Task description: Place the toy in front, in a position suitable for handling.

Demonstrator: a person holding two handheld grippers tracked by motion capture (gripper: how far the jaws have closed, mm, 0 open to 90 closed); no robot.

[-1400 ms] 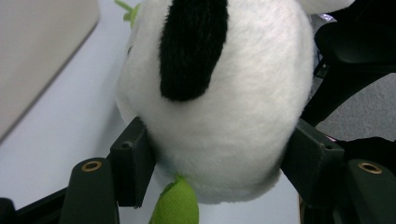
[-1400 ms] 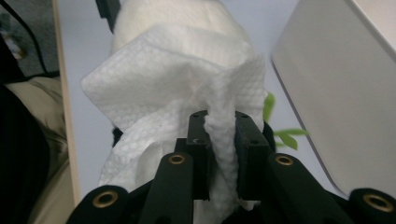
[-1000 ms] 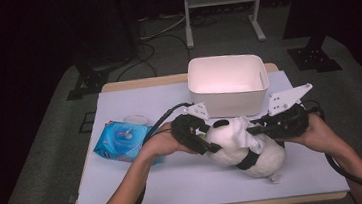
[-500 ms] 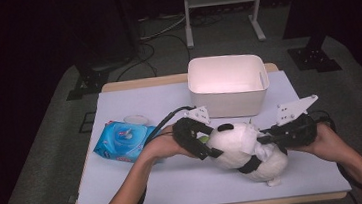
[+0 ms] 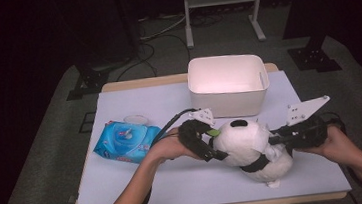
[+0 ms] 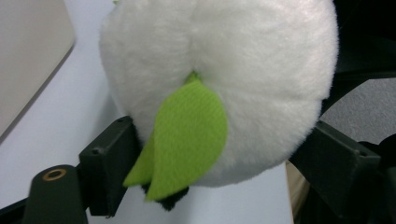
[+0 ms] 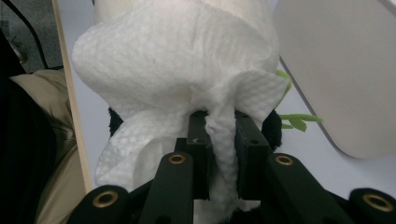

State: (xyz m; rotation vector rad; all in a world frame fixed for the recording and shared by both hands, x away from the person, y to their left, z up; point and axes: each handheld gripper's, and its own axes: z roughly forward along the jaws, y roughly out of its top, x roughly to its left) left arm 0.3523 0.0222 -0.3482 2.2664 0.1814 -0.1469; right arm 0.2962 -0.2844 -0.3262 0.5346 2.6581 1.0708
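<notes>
A white plush panda point(image 5: 246, 143) with black ears lies on the pale table sheet point(image 5: 176, 183) in front of the bin. My left gripper point(image 5: 213, 146) comes from the left and has the toy's round head point(image 6: 233, 60) between its jaws, both pads against the fur; these jaws have just been opening. A green felt leaf point(image 6: 187, 135) hangs from the head. My right gripper point(image 5: 281, 142) is shut on a white textured wipe point(image 7: 173, 60), pinched in a fold between the jaws point(image 7: 222, 135) and bunched against the toy's far side.
A white plastic bin point(image 5: 229, 102) stands at the back of the table, close behind the toy; its wall point(image 7: 336, 70) is in the right gripper view. A blue pack of wipes point(image 5: 127, 141) lies at the left. The table's front edge is near both forearms.
My right hand has shifted right and a little down, wipe still in its jaws. The panda has slid slightly the same way. My left hand stays put.
</notes>
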